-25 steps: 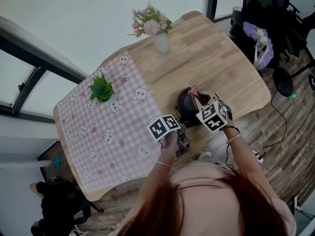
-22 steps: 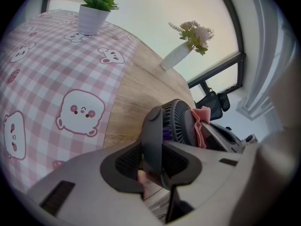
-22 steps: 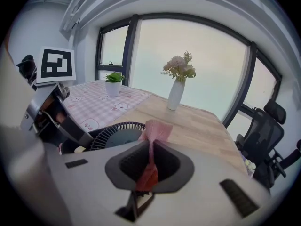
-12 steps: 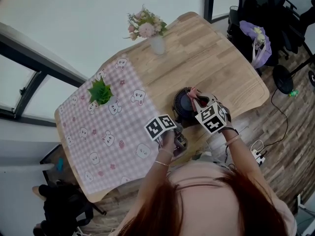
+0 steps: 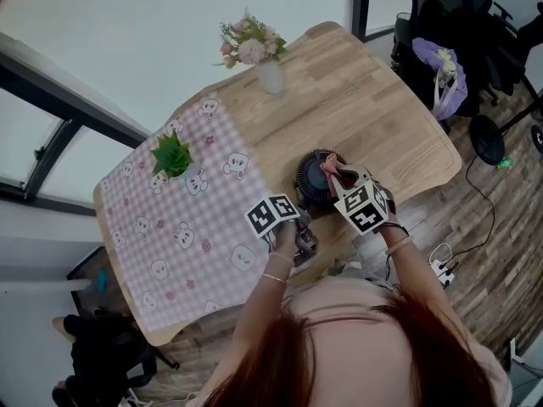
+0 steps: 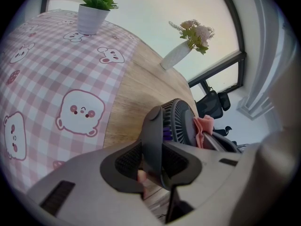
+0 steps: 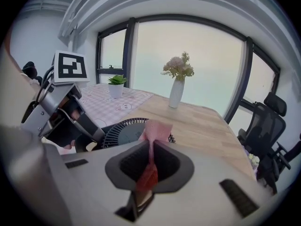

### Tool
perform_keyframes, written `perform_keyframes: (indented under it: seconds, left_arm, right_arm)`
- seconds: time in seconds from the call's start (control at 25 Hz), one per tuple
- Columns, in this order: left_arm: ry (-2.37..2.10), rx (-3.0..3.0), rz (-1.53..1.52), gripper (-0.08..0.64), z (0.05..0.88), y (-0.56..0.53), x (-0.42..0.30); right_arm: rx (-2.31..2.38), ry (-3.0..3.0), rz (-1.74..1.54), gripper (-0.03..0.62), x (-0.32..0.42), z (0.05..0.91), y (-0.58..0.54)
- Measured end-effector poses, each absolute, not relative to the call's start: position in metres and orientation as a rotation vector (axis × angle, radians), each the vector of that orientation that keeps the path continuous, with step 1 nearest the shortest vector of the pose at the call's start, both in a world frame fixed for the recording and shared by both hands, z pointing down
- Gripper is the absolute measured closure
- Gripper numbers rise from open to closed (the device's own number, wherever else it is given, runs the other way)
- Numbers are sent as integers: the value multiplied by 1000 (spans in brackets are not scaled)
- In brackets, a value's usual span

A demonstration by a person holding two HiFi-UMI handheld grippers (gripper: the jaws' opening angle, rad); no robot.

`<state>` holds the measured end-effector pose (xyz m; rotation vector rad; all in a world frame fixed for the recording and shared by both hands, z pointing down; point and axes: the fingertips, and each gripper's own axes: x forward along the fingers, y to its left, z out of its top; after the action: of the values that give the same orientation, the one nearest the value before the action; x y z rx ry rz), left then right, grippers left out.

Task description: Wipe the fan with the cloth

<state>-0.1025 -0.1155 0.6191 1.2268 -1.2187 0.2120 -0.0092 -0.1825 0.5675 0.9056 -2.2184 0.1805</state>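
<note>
A light wooden tabletop (image 5: 373, 100) stands by a large window (image 7: 188, 55). A pink checked tablecloth (image 5: 170, 227) covers the part to the left of the left tongs (image 6: 153, 164). Those tongs are clamped on the dark stand of the fan (image 6: 181, 121), which sits just ahead of both tongs by the near edge. The right tongs (image 7: 149, 166) pinch the pink cloth (image 7: 156, 130), which lies against the fan's grille. Beyond is bare wood up to a vase of flowers (image 5: 259, 53). An office chair (image 5: 462, 24) stands past the right edge.
</note>
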Motion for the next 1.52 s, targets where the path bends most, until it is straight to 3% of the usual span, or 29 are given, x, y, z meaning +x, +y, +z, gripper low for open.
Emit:
perform_keyframes:
  seconds: [1.52]
  left_arm:
    - [-1177,1276,259,449,620,-114,-100]
  right_arm:
    - [758,-2252,142,569,-42,568,-146]
